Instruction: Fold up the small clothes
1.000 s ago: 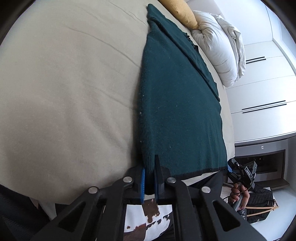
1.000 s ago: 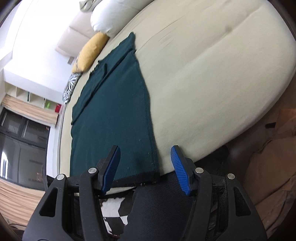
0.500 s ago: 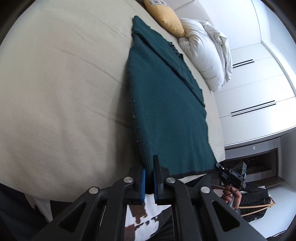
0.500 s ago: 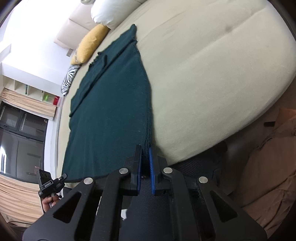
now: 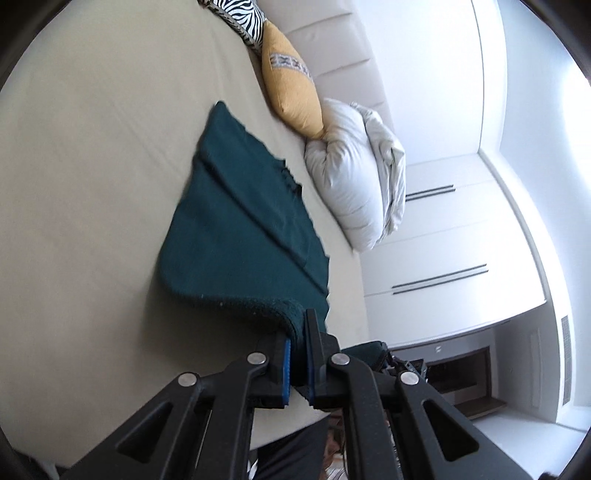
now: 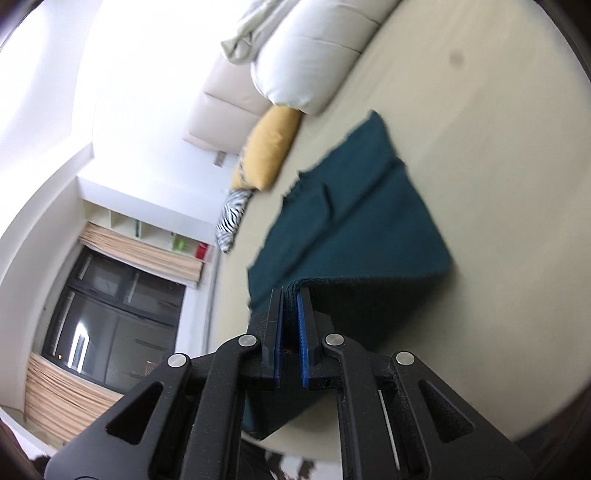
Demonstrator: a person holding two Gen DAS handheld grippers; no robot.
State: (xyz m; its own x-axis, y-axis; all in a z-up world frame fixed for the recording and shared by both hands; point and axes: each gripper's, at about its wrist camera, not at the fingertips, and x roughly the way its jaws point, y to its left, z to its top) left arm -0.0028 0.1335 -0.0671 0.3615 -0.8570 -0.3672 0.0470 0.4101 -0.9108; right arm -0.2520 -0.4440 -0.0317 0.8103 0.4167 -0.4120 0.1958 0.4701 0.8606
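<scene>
- Grippers, nearest item: left gripper (image 5: 298, 360) clamped narrow on one near corner of the teal garment (image 5: 236, 236); right gripper (image 6: 291, 332) clamped narrow on the other near corner, cloth edge pinched between the blue pads (image 6: 303, 350).
- Garment, near end: hem raised off the bed (image 5: 92, 166), curling over into a rounded fold just ahead of both sets of fingers.
- Garment, far end: lying flat on the beige mattress, a lengthwise crease showing; long axis runs straight away from the grippers toward the headboard (image 5: 340, 74).
- Key relation: free far edge lies directly forward of both grippers, each about equally near its own corner; judged step, carrying the near hem forward to lay it on the far edge, both corners kept level.
- Beyond the garment: yellow cushion (image 5: 291, 92), zebra-print cushion (image 5: 243, 18), white duvet bundle (image 5: 354, 184), all near but apart from the garment's far edge.
- Farthest: white wardrobe doors (image 5: 461, 221); window (image 6: 110, 325) with beige blinds.
</scene>
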